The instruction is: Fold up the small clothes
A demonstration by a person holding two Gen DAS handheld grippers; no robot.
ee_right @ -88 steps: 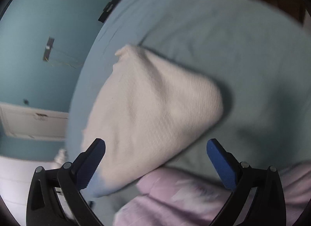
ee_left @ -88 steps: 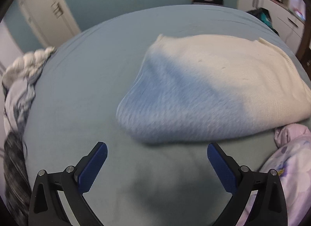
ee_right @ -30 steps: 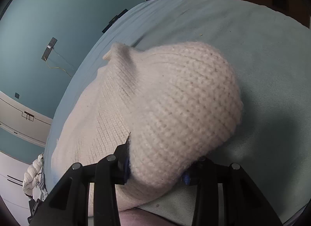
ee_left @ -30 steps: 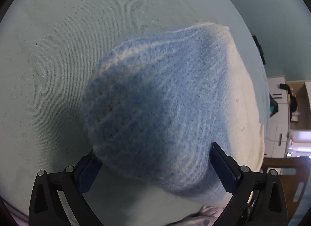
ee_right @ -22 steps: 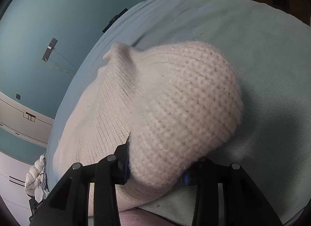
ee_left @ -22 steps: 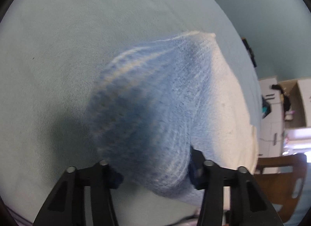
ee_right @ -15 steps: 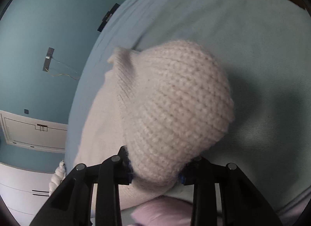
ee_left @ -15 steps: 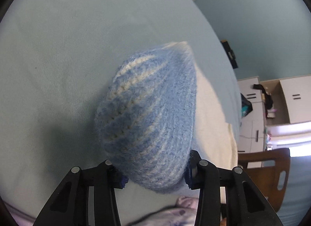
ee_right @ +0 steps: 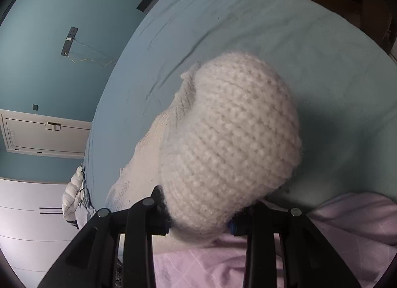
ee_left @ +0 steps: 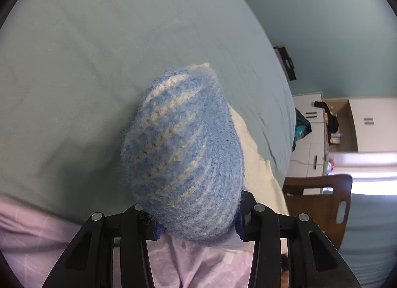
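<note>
A cream knitted garment lies on a pale green bed sheet (ee_left: 86, 77). My left gripper (ee_left: 197, 226) is shut on one end of it; the bunched knit (ee_left: 183, 161) looks blue and cream here and fills the view between the fingers. My right gripper (ee_right: 199, 224) is shut on the other end, a cream knit bulge (ee_right: 230, 144). Both ends are lifted off the sheet. The rest of the garment (ee_right: 141, 164) trails toward the left in the right wrist view. The fingertips are hidden by the knit.
A lilac garment (ee_left: 49, 238) lies at the near edge of the bed, also in the right wrist view (ee_right: 347, 233). A wooden chair (ee_left: 322, 196) and cabinets (ee_left: 347, 124) stand beyond the bed. A white and grey clothes pile (ee_right: 74, 196) sits at the bed's far left.
Both grippers went from open above the garment to shut on its ends. Over the last second they lifted and drew back, so the lilac garment came into view below.
</note>
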